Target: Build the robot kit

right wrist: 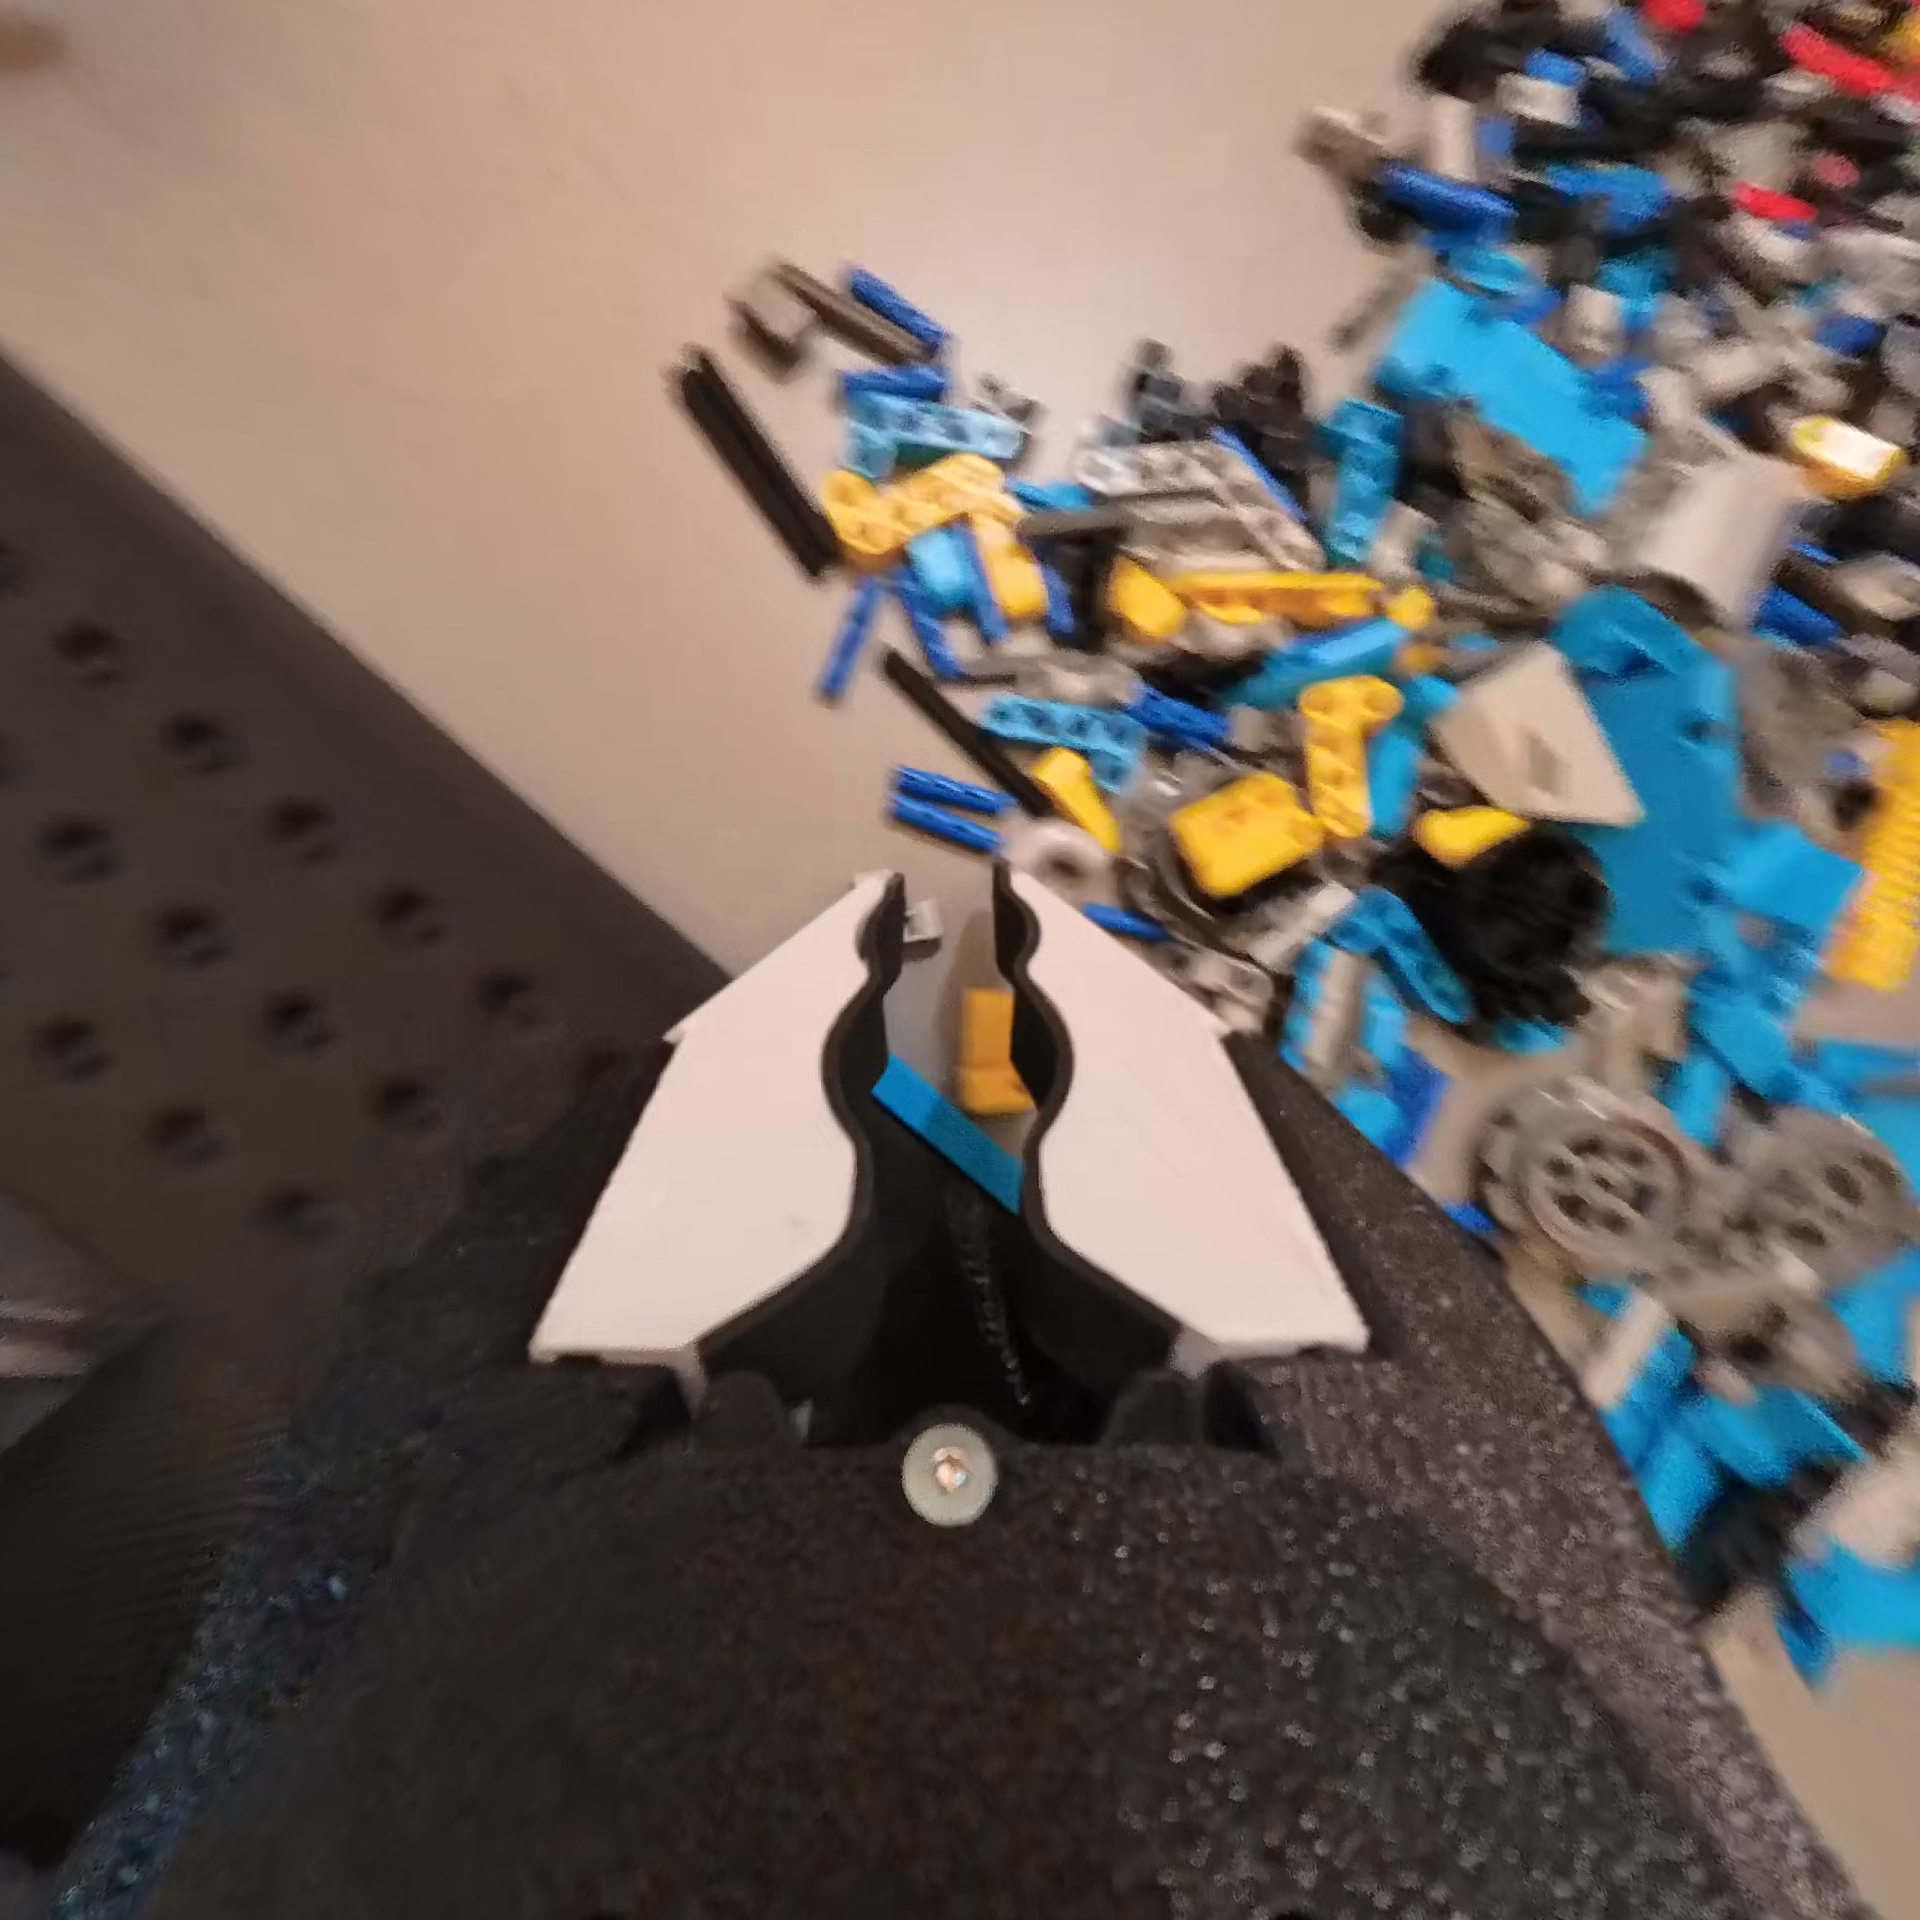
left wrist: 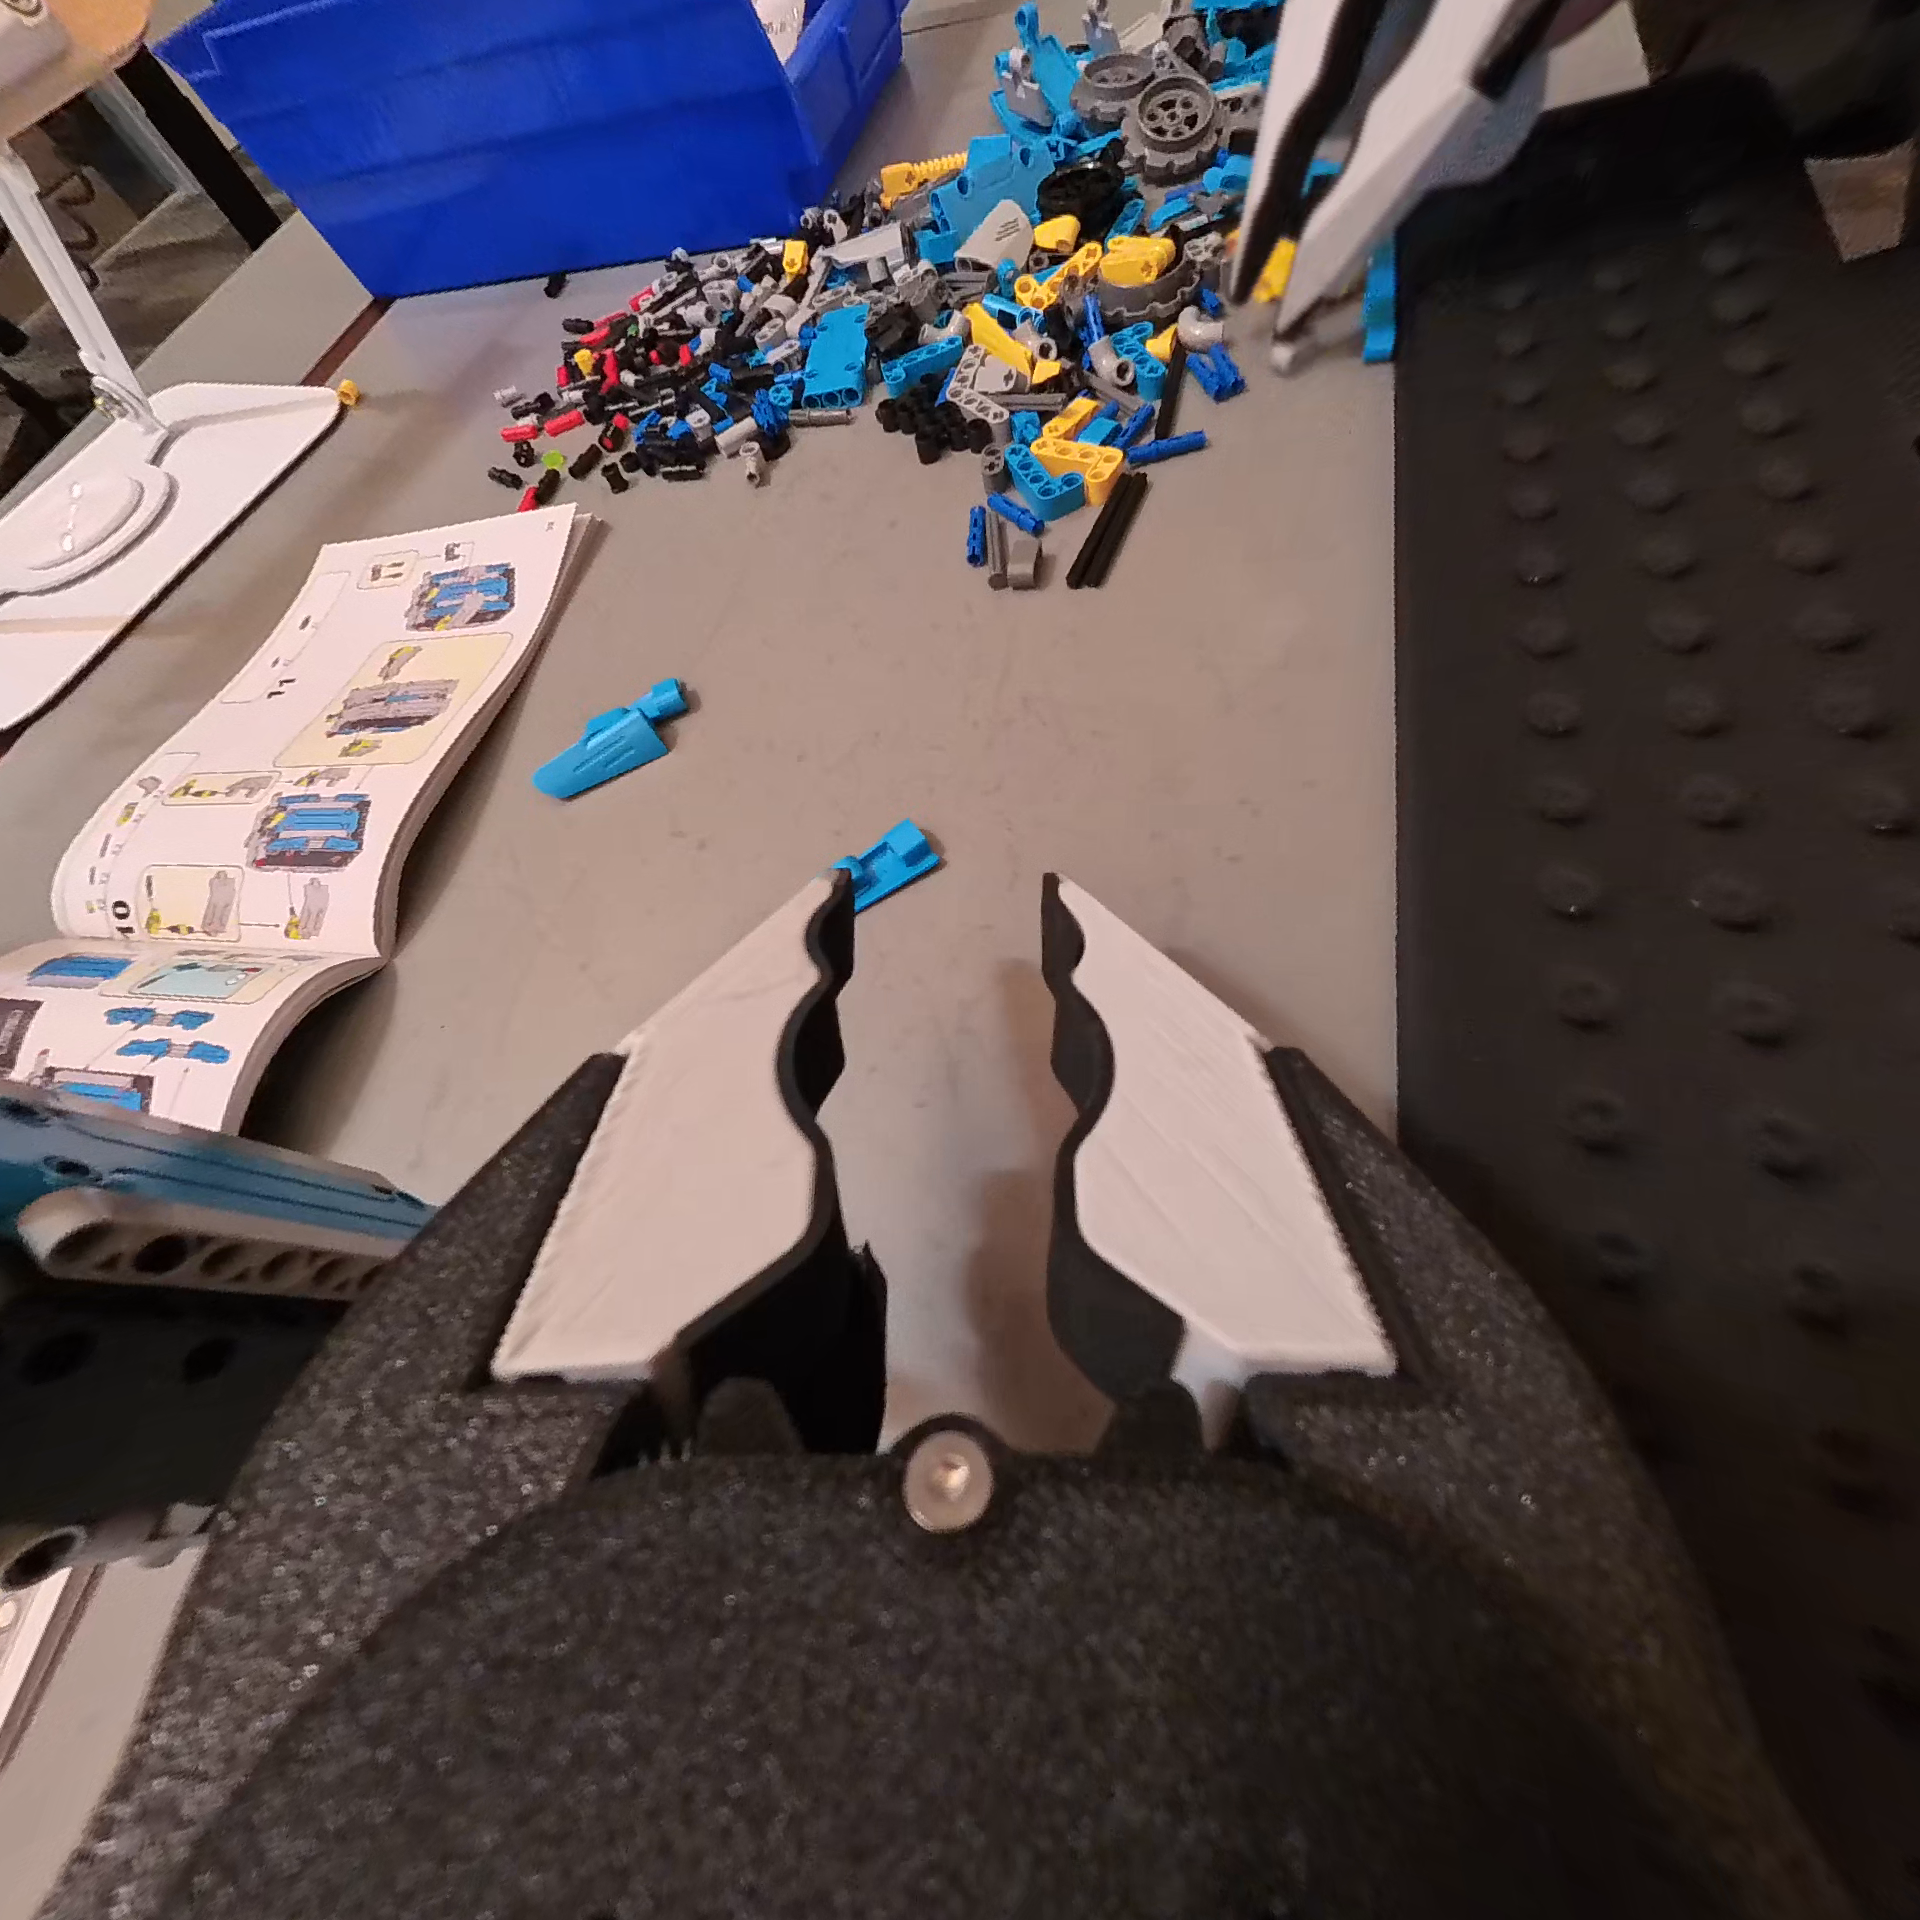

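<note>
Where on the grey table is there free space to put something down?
The widest bare patch lies between the open booklet, the pile of building pieces and the black studded mat. Only two loose blue pieces lie in it, near the left tool. It is crowded at the pile, where the right tool is.

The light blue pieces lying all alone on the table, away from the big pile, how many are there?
2. A bigger wedge-shaped piece lies beside the open booklet; a smaller piece sits at the left gripper fingertip, partly hidden.

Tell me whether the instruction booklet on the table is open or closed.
Open. The instruction booklet lies spread on the grey table, printed pages face up, left of the open left hand-held gripper.
</note>
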Demonstrator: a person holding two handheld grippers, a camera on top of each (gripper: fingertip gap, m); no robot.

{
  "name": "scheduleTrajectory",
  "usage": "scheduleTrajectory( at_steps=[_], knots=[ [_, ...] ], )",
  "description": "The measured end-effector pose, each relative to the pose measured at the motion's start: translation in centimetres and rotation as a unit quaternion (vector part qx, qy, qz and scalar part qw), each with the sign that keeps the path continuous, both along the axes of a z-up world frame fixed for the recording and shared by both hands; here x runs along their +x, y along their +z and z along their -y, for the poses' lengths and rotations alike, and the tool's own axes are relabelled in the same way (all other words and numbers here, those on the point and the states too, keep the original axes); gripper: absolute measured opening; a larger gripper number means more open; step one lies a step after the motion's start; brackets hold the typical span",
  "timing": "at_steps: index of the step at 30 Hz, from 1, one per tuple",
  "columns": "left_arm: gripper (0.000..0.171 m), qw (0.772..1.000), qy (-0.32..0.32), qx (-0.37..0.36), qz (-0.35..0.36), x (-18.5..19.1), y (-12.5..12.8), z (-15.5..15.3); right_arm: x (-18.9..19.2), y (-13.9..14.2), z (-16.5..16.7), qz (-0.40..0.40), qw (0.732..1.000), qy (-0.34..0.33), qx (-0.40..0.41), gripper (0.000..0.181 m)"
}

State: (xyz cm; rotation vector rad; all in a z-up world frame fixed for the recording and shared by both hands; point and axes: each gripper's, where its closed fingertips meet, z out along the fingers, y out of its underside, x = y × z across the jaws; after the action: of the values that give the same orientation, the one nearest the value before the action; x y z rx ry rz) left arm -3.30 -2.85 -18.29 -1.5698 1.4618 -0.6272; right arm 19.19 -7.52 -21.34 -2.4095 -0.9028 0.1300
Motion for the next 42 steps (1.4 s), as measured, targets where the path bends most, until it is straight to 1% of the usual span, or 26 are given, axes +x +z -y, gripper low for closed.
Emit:
scheduleTrajectory(
  at_steps=[2,4,5,6,7,8,10,11,12,14,17,19,21,23,25,27,29,32,35,37,40,42],
  knots=[
    [0.036,1.000,0.001,0.000,0.000,0.0,0.0,0.0,2.5,0.7,-0.6,0.023,0.999,-0.040,0.028,0.018],
    [0.036,1.000,0.001,-0.002,0.000,0.0,0.0,-0.1,3.7,2.4,-0.8,0.003,0.996,-0.066,0.060,0.018],
    [0.036,1.000,0.001,-0.003,0.000,0.0,0.0,-0.1,4.0,3.0,-0.5,-0.015,0.995,-0.072,0.062,0.018],
    [0.036,1.000,0.001,-0.004,-0.001,0.0,-0.1,-0.1,3.7,3.1,0.3,-0.038,0.996,-0.064,0.045,0.019],
    [0.036,1.000,0.001,-0.004,-0.002,0.0,-0.1,-0.1,2.9,2.7,1.6,-0.063,0.997,-0.042,0.009,0.020],
    [0.036,1.000,0.001,-0.005,-0.002,0.0,-0.1,-0.1,2.4,2.1,2.7,-0.073,0.997,-0.027,-0.024,0.020],
    [0.036,1.000,0.001,-0.005,-0.003,0.0,-0.1,-0.1,2.2,0.9,3.2,-0.067,0.997,-0.021,-0.045,0.019],
    [0.036,1.000,0.001,-0.006,-0.003,0.0,-0.1,-0.1,1.8,0.4,3.4,-0.068,0.996,-0.011,-0.056,0.015],
    [0.036,1.000,0.001,-0.006,-0.003,0.1,-0.1,-0.1,1.3,0.0,3.6,-0.069,0.995,-0.001,-0.067,0.001],
    [0.036,1.000,0.001,-0.005,-0.002,0.0,-0.1,-0.1,0.9,-0.2,3.4,-0.070,0.995,0.008,-0.068,0.000],
    [0.036,1.000,0.001,-0.003,-0.003,0.0,-0.1,0.0,1.1,-0.2,2.8,-0.061,0.996,0.002,-0.063,0.000],
    [0.036,1.000,0.001,-0.003,-0.004,0.0,-0.1,0.0,1.5,-0.2,2.0,-0.043,0.998,-0.002,-0.040,0.000],
    [0.036,1.000,0.001,-0.004,-0.002,0.0,-0.1,-0.1,2.4,-0.1,0.9,-0.007,1.000,-0.016,-0.005,0.000],
    [0.036,1.000,0.001,-0.004,-0.002,0.0,-0.1,-0.1,3.2,0.3,0.6,0.012,1.000,-0.022,0.017,0.000],
    [0.036,1.000,0.001,-0.002,-0.004,0.0,-0.1,0.0,4.7,1.6,0.4,0.016,0.997,-0.051,0.048,0.004],
    [0.036,1.000,0.001,0.001,-0.004,0.0,-0.1,0.0,7.9,2.5,0.3,0.028,0.991,-0.118,0.062,0.014],
    [0.036,1.000,0.001,0.002,-0.005,0.0,-0.1,0.0,10.8,2.6,0.5,0.028,0.981,-0.184,0.059,0.024],
    [0.036,1.000,0.001,0.002,-0.005,0.0,-0.1,0.0,10.7,1.6,0.5,-0.020,0.980,-0.196,0.039,0.030],
    [0.036,1.000,0.001,0.002,-0.006,0.0,-0.2,0.0,10.4,0.5,0.1,-0.020,0.981,-0.192,0.032,0.034],
    [0.036,1.000,0.000,0.004,-0.006,0.0,-0.2,0.1,10.9,0.2,-0.5,-0.023,0.978,-0.205,0.039,0.034],
    [0.036,1.000,0.000,0.006,-0.007,0.0,-0.2,0.1,11.5,-0.2,-0.8,-0.041,0.974,-0.221,0.033,0.027],
    [0.036,1.000,-0.001,0.005,-0.007,0.0,-0.2,0.1,11.4,-0.3,-0.9,-0.050,0.974,-0.219,0.034,0.025]
  ],
)
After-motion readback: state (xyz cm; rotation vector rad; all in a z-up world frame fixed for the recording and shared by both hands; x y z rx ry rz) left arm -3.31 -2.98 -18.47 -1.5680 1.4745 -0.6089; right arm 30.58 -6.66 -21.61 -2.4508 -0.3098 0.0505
